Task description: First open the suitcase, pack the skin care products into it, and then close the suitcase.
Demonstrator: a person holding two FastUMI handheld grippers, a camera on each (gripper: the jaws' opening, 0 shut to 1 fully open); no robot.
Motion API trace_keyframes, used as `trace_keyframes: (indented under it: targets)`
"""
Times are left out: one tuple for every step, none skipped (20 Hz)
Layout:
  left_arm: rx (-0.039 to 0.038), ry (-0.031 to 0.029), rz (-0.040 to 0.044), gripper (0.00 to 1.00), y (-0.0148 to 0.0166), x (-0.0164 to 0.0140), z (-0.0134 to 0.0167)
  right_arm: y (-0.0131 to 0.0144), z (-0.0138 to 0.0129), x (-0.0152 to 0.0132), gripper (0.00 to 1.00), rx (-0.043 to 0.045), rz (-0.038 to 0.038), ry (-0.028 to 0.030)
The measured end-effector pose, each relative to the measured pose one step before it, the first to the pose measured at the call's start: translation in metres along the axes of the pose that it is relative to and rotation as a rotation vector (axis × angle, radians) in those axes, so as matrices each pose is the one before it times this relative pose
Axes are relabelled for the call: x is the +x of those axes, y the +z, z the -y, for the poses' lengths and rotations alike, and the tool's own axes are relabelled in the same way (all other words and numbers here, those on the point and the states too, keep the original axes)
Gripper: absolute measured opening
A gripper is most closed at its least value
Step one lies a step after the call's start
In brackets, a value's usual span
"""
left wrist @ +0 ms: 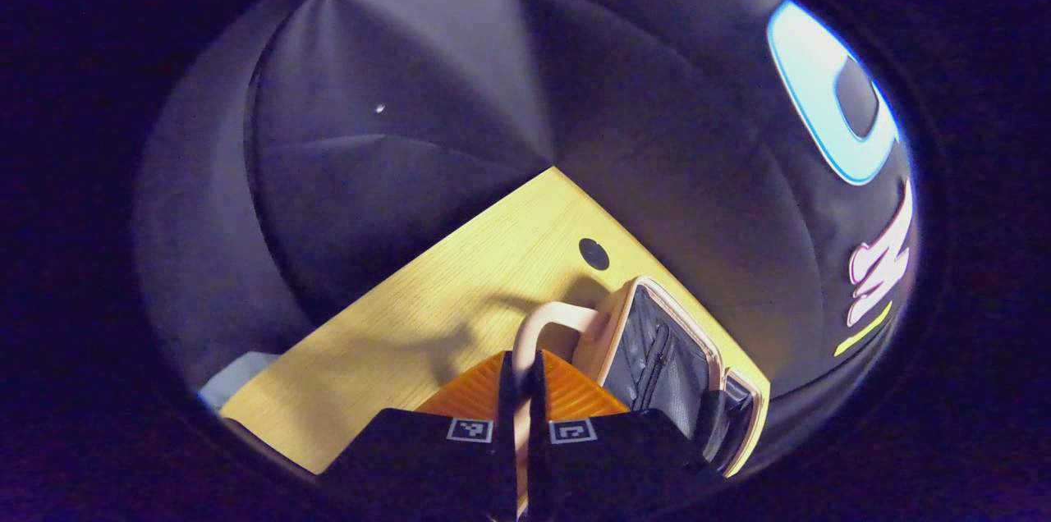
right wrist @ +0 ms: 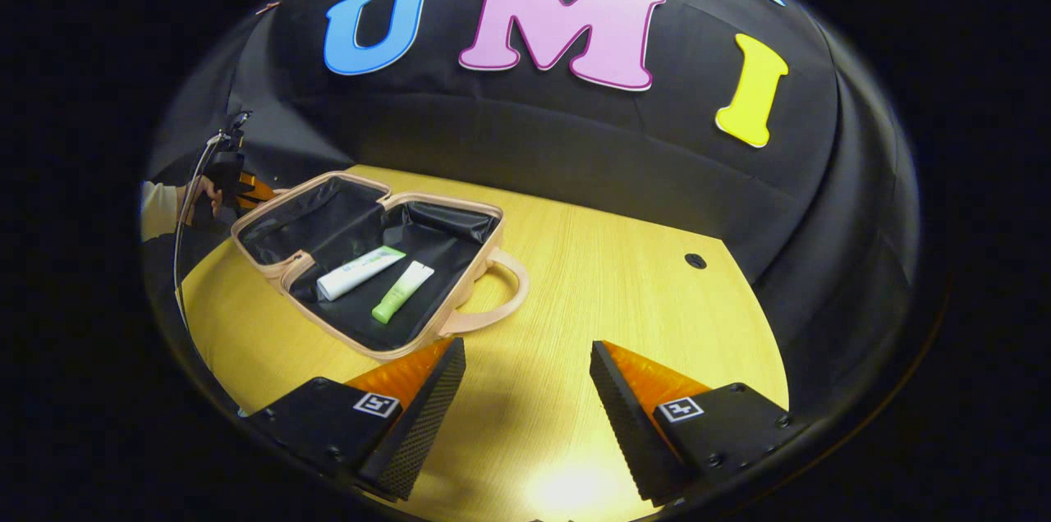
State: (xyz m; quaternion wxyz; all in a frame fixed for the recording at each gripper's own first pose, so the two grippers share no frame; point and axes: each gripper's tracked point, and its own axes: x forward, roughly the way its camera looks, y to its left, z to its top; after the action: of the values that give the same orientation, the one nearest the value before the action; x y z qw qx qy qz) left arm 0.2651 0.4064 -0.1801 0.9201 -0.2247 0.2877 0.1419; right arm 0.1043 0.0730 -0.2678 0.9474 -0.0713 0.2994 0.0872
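The beige suitcase lies open on the wooden table, its dark lining showing. A white tube and a green tube lie side by side in the nearer half. A handle loop sticks out toward my right gripper, which stands open over bare table a little short of the case. My left gripper is shut on the other beige handle, with the lid's zipped lining just to its right. In the right gripper view, the left gripper sits at the case's far left edge.
A hand and pale sleeve hold the left gripper, with a cable hanging from it. A round black hole marks the table at the right, also visible beyond the handle as the hole. The black cloth wall closes the back and sides.
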Motion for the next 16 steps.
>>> trace_keyframes:
  targets:
    - [0.04544,-0.00111,0.03131,0.08,0.01011,-0.01336,0.01104,0.00276,0.00490,-0.00132,0.98,0.00524,0.00550,0.00155]
    - [0.02984,0.01814,0.01507,0.08,0.00893,-0.01419,0.00925,0.00108,0.00427,-0.00095,0.98,0.00835,-0.00172,0.00306]
    - [0.02622,-0.00325,0.02051,0.08,0.00799,-0.01128,0.01205,0.00096,0.00477,-0.00141,0.97,0.01112,-0.00123,0.00361]
    - [0.03579,-0.01907,0.02662,0.08,0.01344,-0.01750,0.01357,0.00285,0.00565,-0.00170,0.98,0.01308,0.00286,-0.00039]
    - [0.04876,-0.01819,0.02679,0.08,0.01116,-0.01204,0.01847,0.00335,0.00465,-0.00295,0.98,0.01061,0.00413,-0.00007]
    - [0.04915,-0.02656,0.01966,0.07,0.01316,-0.01807,0.02051,0.00306,0.00569,-0.00219,0.98,-0.00035,0.00736,-0.00327]
    - [0.04348,-0.02753,0.01999,0.07,0.01567,-0.01673,0.02609,0.00530,0.00519,-0.00250,0.98,0.00093,0.01884,-0.00107]
    - [0.03280,-0.02290,0.01464,0.07,0.01138,-0.01339,0.02791,0.00557,0.00315,-0.00249,0.97,0.00480,0.01726,0.00658]
    - [0.02124,-0.00214,0.01006,0.07,0.00378,-0.00672,0.02798,0.00458,0.00308,-0.00177,0.97,0.00702,0.01476,0.00726]
    - [0.01548,0.00908,0.01536,0.07,0.00203,-0.00709,0.02581,0.00379,0.00336,-0.00163,0.97,0.00216,0.00753,0.00685]
    - [0.01129,-0.00021,0.01618,0.07,0.00195,-0.00740,0.02697,0.00256,0.00479,-0.00131,0.97,0.00383,0.00495,0.00611]
    - [0.00180,-0.02092,0.01916,0.07,0.00200,-0.00836,0.03542,0.00419,0.00777,-0.00053,0.97,0.00946,0.00306,0.00526]
    - [-0.01118,-0.02801,0.01055,0.07,0.00067,-0.00439,0.02966,0.00422,0.00615,-0.00176,0.97,0.01343,0.00579,0.00208]
    - [-0.02280,-0.03695,0.00488,0.07,-0.00521,-0.00216,0.03113,0.00389,0.00759,-0.00081,0.97,0.01227,0.00778,-0.00179]
    - [-0.03396,-0.03990,-0.00083,0.07,-0.01047,0.00191,0.03259,0.00248,0.00684,-0.00112,0.97,0.01018,0.00210,-0.00293]
    - [-0.04345,-0.04038,-0.01040,0.07,-0.01532,0.00539,0.03165,0.00111,0.00648,-0.00122,0.97,0.00926,-0.00028,0.00119]
